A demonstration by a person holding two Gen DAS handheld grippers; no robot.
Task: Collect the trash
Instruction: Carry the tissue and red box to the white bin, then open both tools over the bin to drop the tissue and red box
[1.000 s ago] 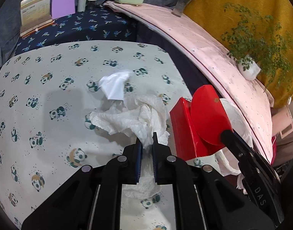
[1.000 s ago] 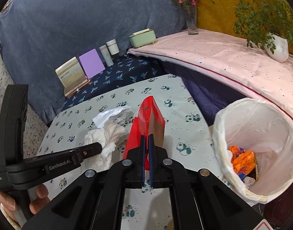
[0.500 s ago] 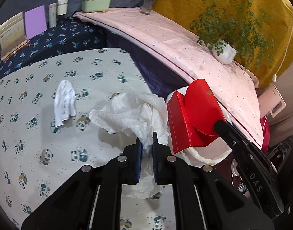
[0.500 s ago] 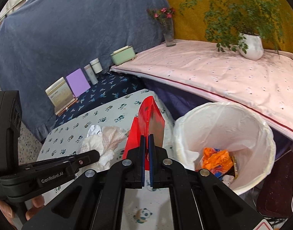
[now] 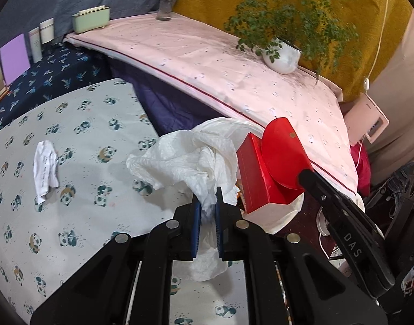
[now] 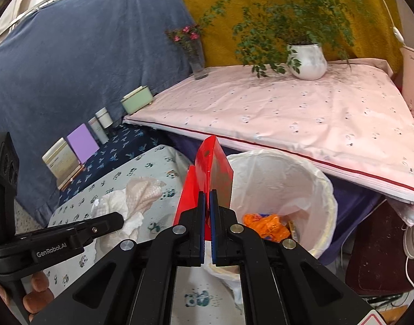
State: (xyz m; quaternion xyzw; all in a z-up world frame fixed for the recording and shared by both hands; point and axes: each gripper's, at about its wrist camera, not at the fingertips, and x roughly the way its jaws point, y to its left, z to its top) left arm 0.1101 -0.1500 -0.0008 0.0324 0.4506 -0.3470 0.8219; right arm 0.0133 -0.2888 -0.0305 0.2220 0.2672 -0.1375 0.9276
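My left gripper (image 5: 206, 193) is shut on a crumpled white paper towel (image 5: 190, 159), held above the right edge of the panda-print table (image 5: 71, 124). To its right, my right gripper (image 6: 206, 193) is shut on a red carton (image 6: 207, 173) by its flap, over the near rim of a white-lined trash bin (image 6: 282, 181). The red carton (image 5: 263, 173) also shows in the left wrist view, hiding most of the bin. Orange wrappers (image 6: 266, 223) lie inside the bin. A small crumpled white paper (image 5: 45, 168) remains on the table at the left.
A pink-covered surface (image 6: 288, 113) with a potted plant (image 6: 307, 59) and a flower vase (image 6: 196, 59) stands behind the bin. Books, a purple card (image 6: 82, 143), tubes and a green box (image 6: 137, 100) line the back. Cables lie on the floor at right.
Both grippers have carried the paper towel and the red carton rightward, off the table's middle to the bin. The small white paper has stayed behind on the table.
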